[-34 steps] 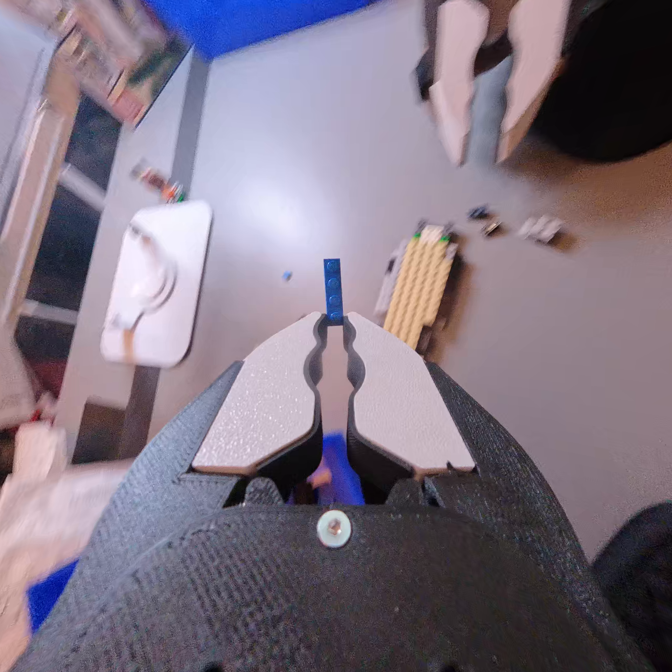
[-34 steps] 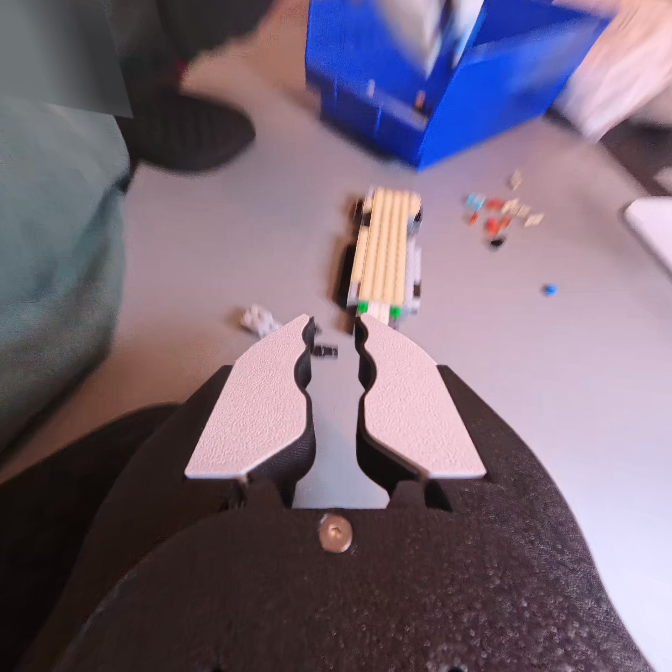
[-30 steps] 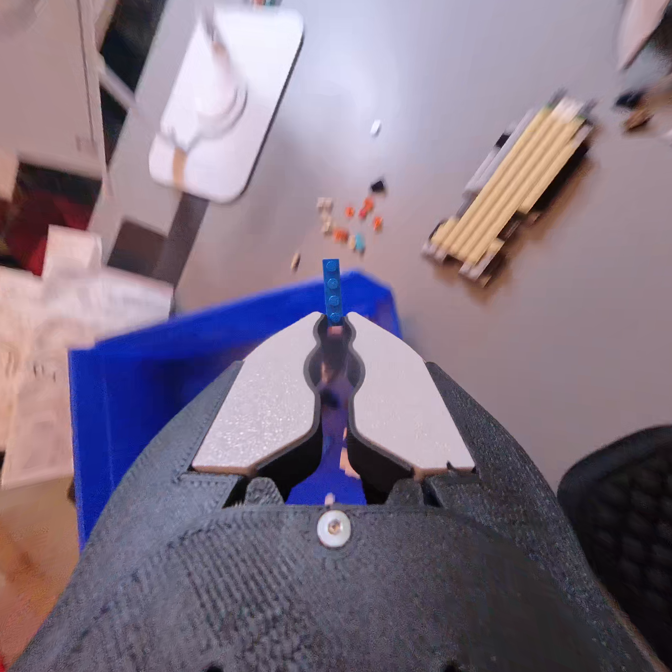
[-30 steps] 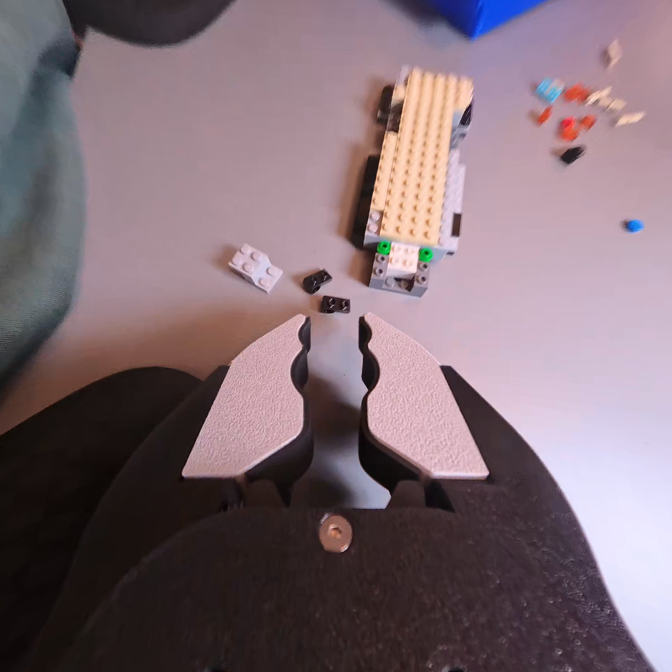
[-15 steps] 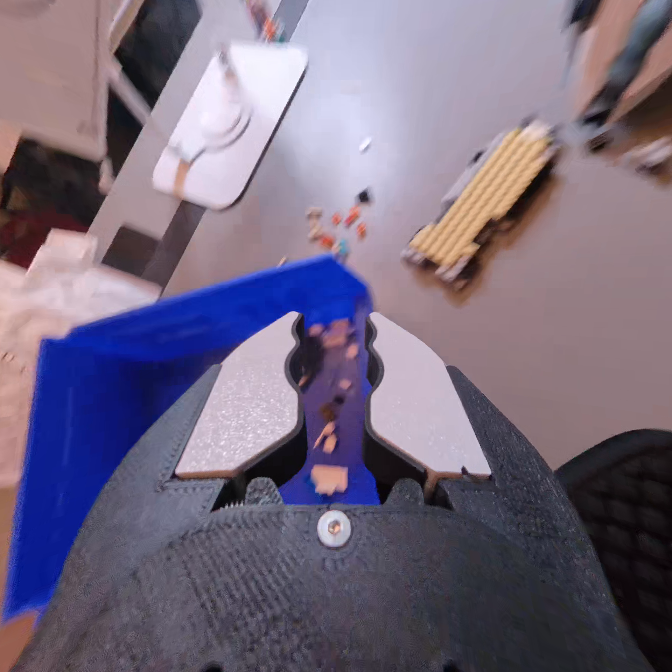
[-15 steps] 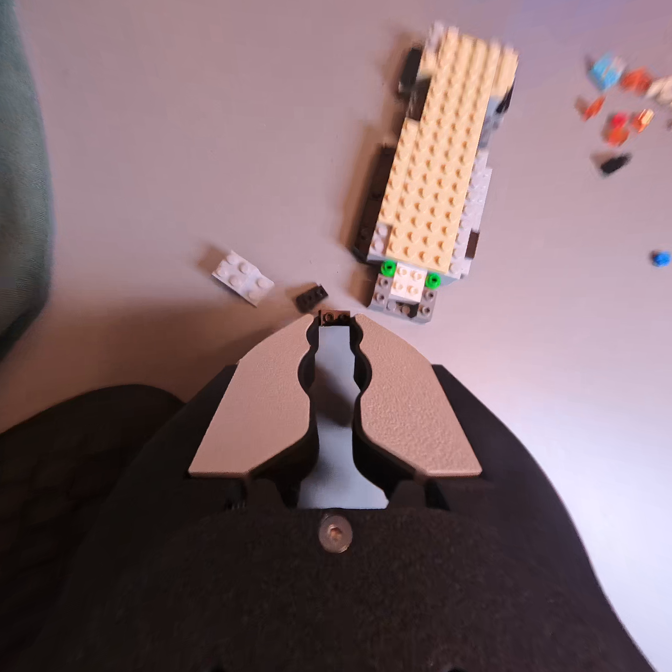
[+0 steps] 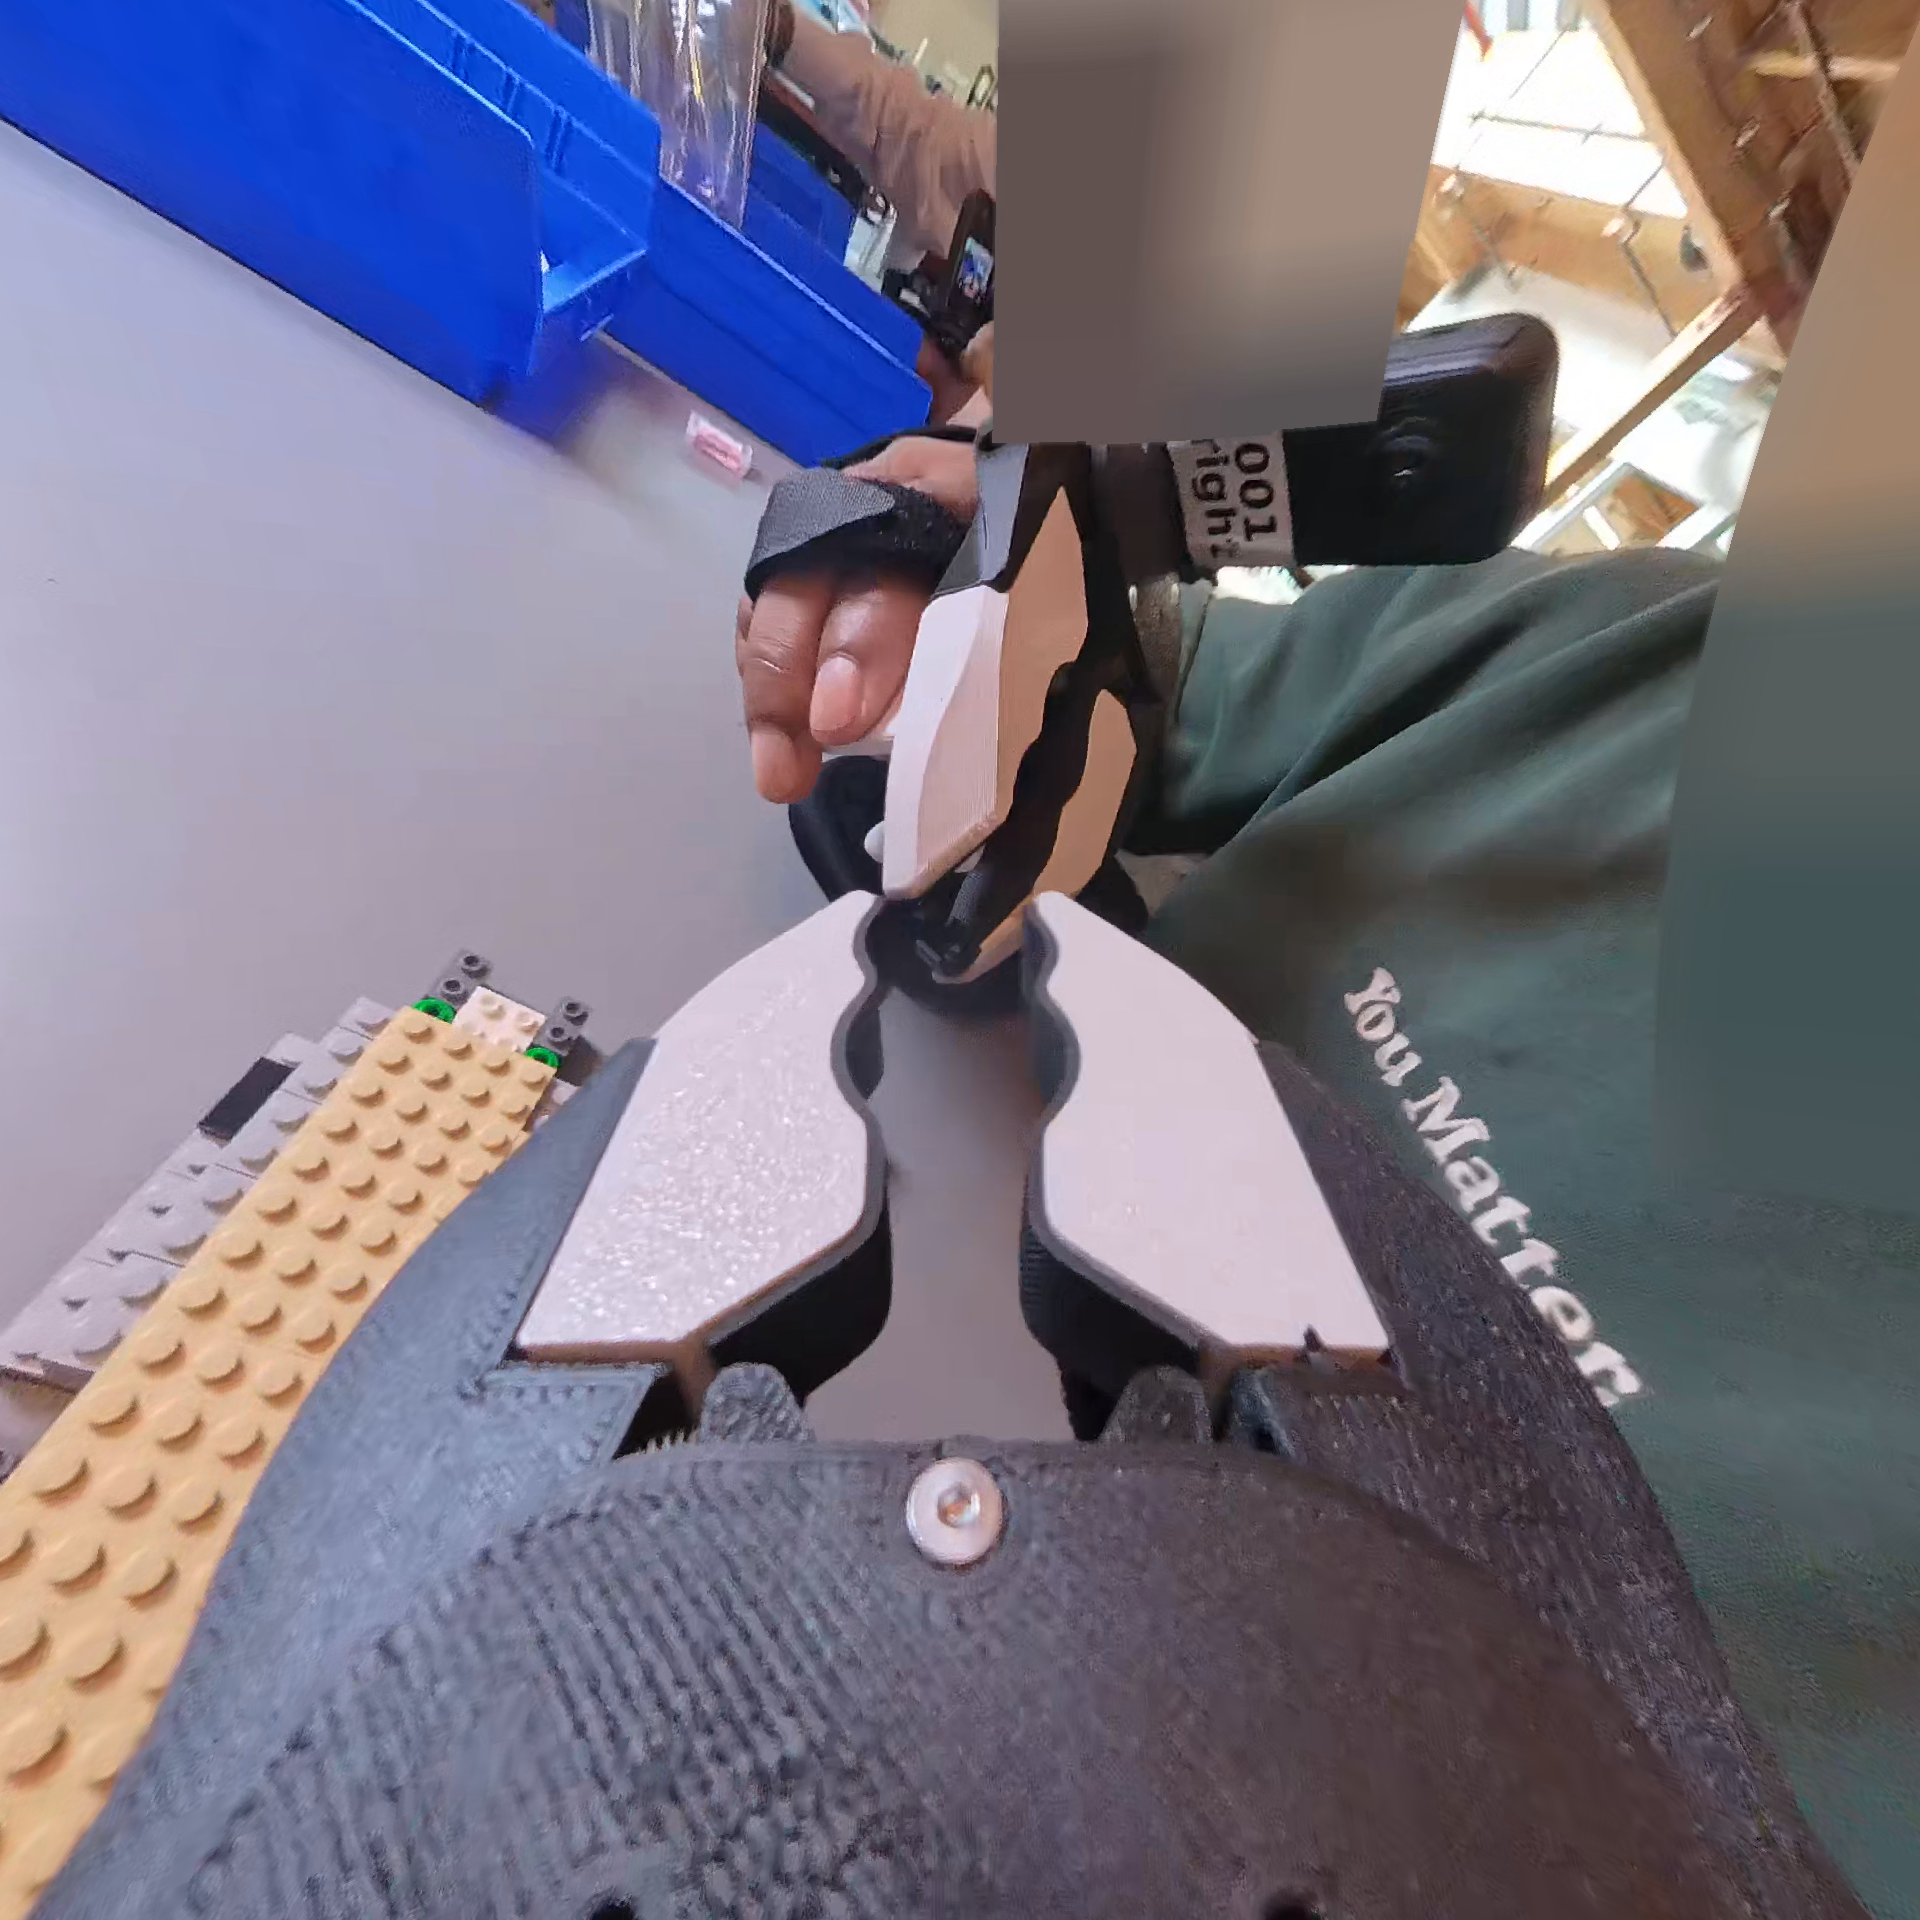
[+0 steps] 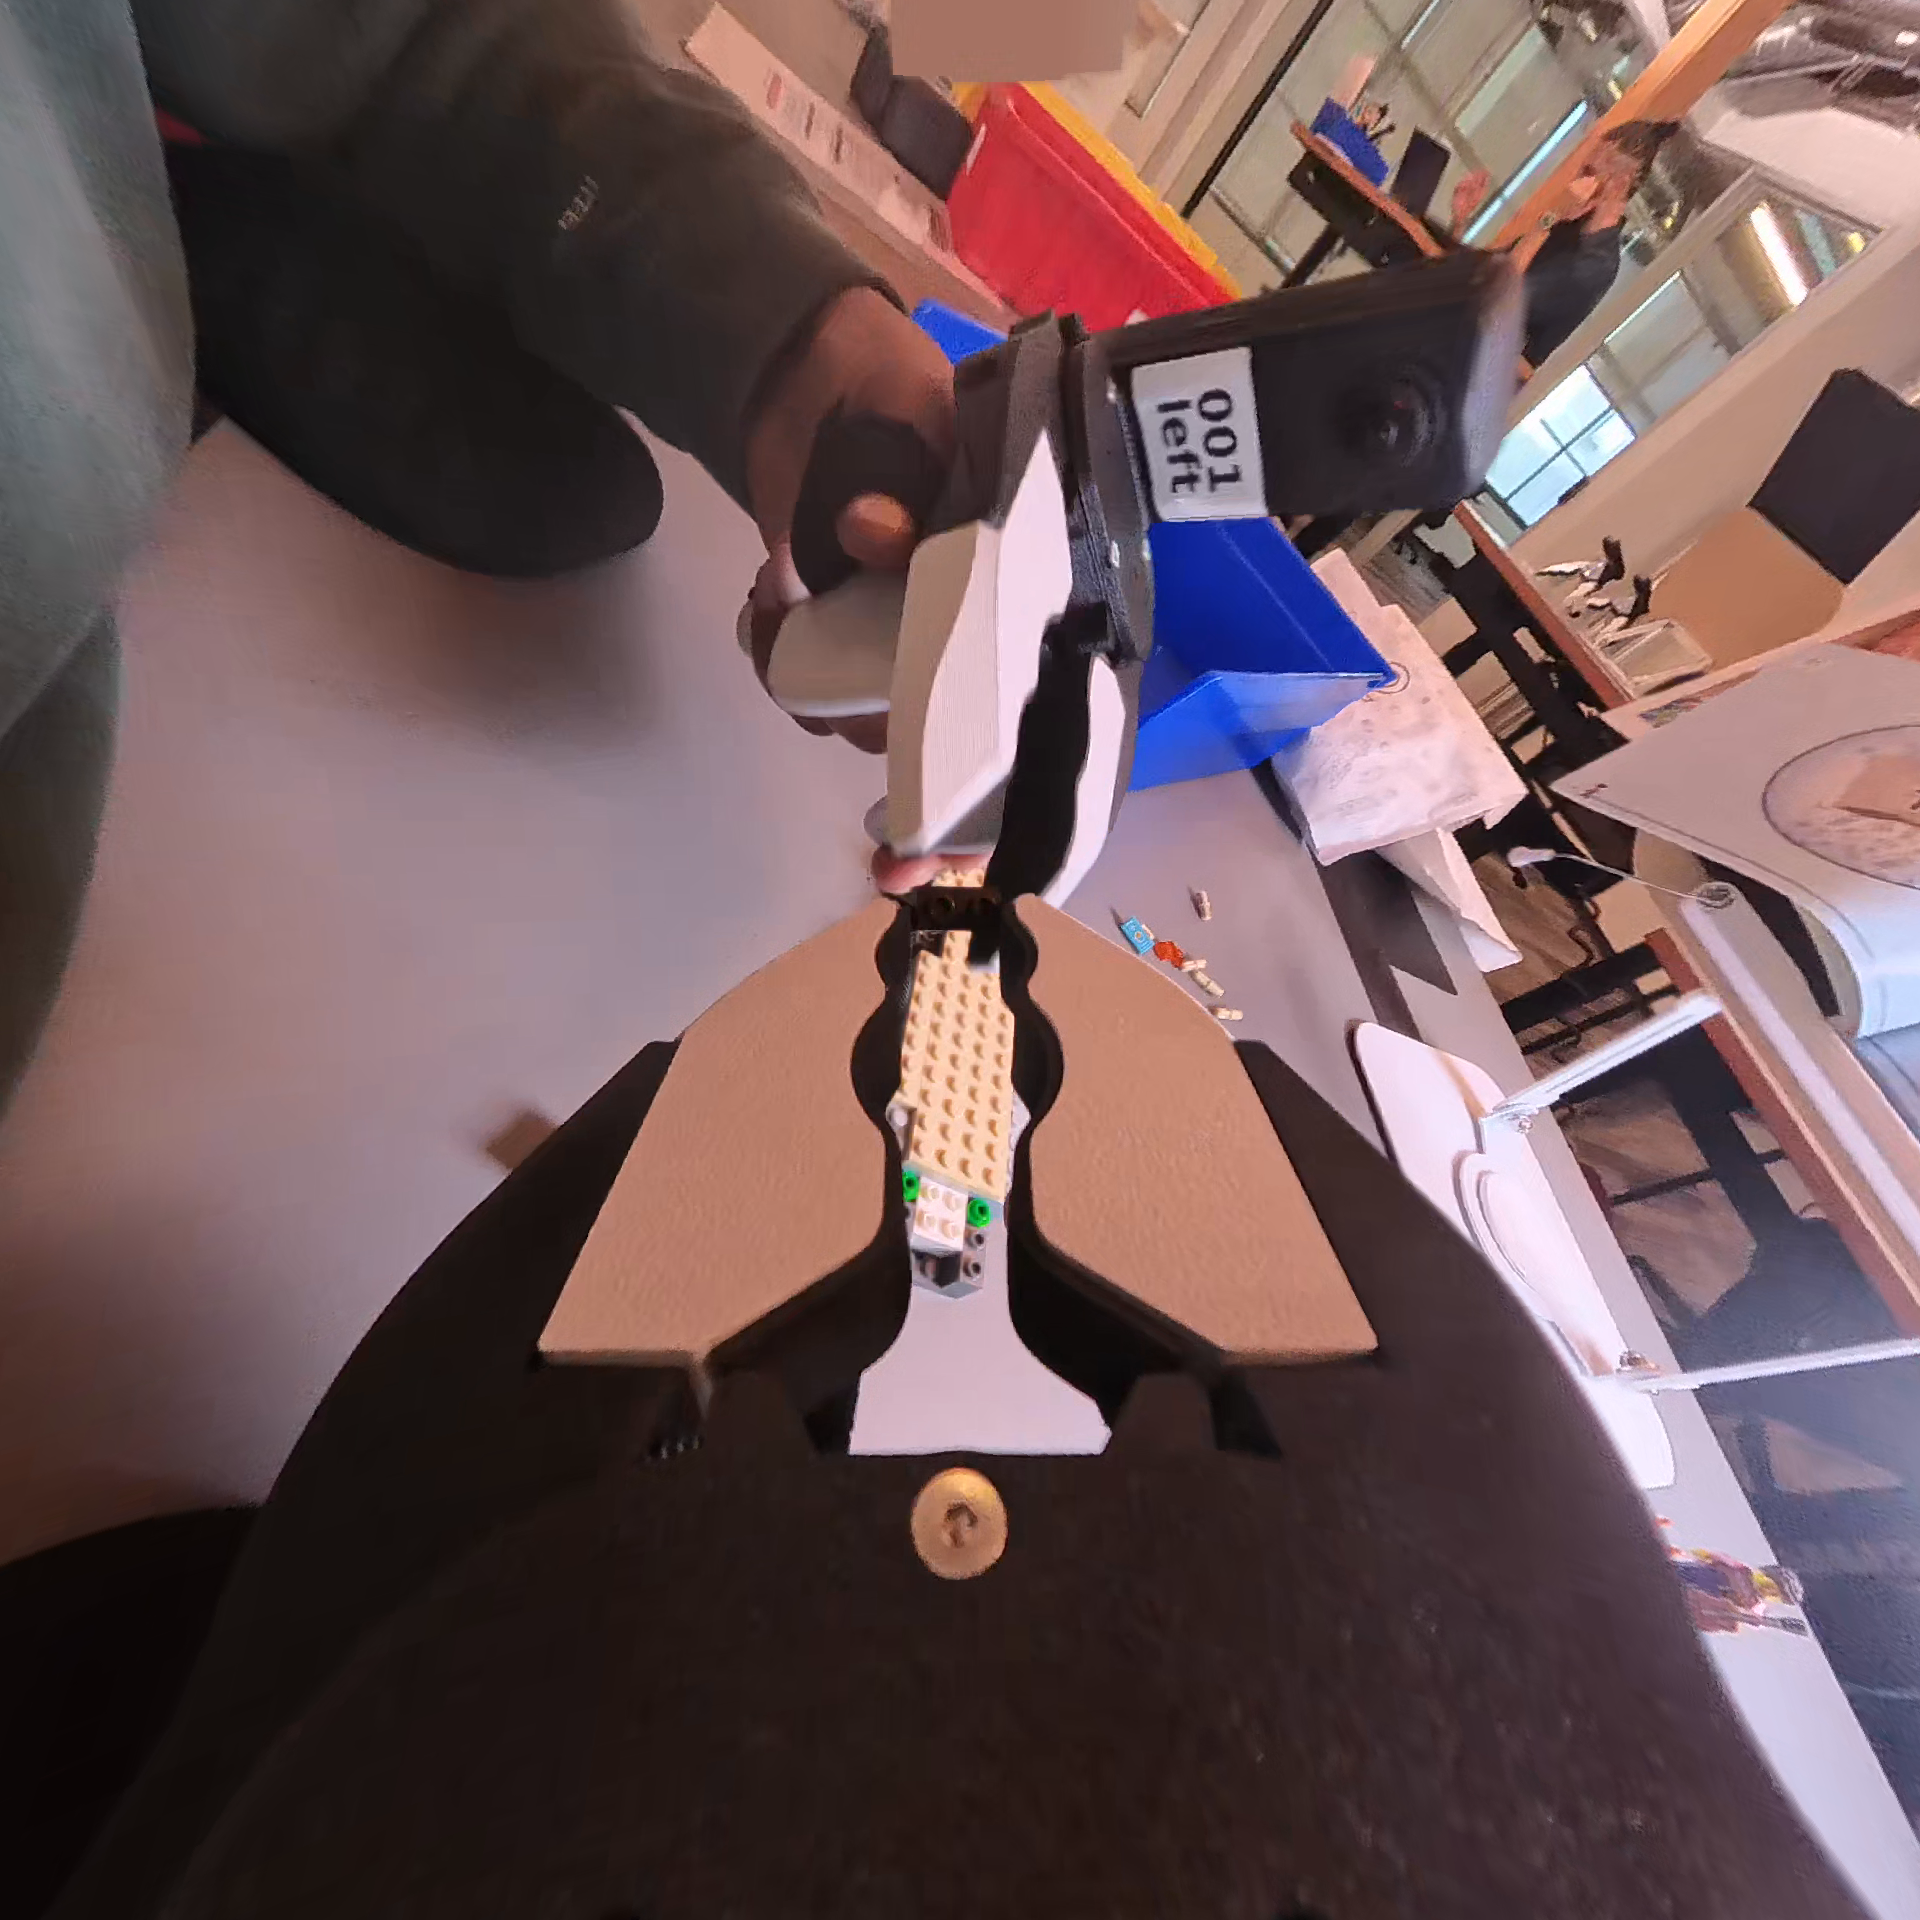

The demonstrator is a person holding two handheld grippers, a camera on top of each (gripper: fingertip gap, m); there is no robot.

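Right gripper [image 8: 956, 914] has its two fingertips clamped on a small black two-stud brick [image 8: 954, 906], one pad against each end of it, raised above the grey table [image 8: 416, 831]. Meeting it tip to tip is the left gripper [image 7: 951, 920], whose fingers [image 7: 800, 956] stand apart on either side of the right gripper's tips with nothing pressed between its own pads; whether they touch the black piece cannot be told. Each gripper is carried in a person's hand [image 7: 810, 675], and a dark green sleeve [image 7: 1455, 779] fills the space just beyond. Below the right gripper's fingers, on the table, lies a long tan studded plate [image 8: 961, 1060] built on grey bricks, with two green studs [image 8: 912, 1190] and a white piece at its near end. Off to the right of it sit scattered small pieces [image 8: 1174, 951], red, tan and light blue. Farther out are a blue bin [image 8: 1247, 644], a red bin [image 8: 1049, 208], and a white tray [image 8: 1475, 1164] at the table's edge.
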